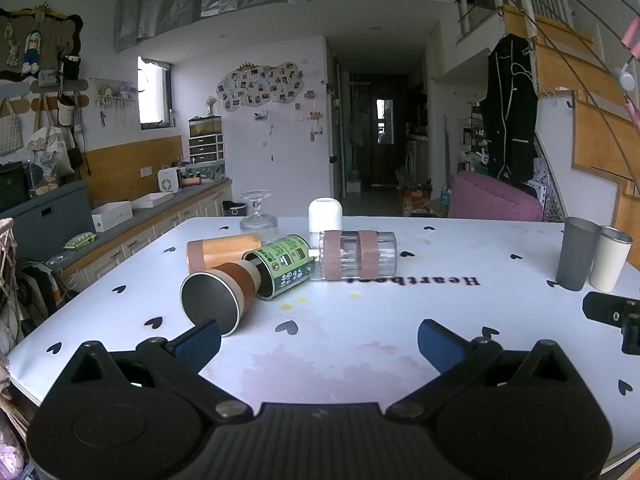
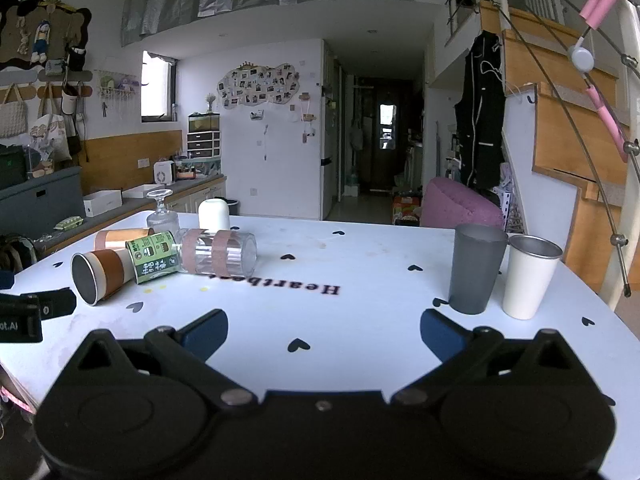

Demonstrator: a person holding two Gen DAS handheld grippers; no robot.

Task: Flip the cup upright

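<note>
Lying sideways, cup (image 1: 218, 300) beside left claw (image 1: 319, 342)

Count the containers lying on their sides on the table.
4, all clustered at the left: brown-banded cup nearest, mouth toward the camera; green tin beside it; wooden cup behind; clear ribbed glass to the right. Others may hide behind them.
</note>
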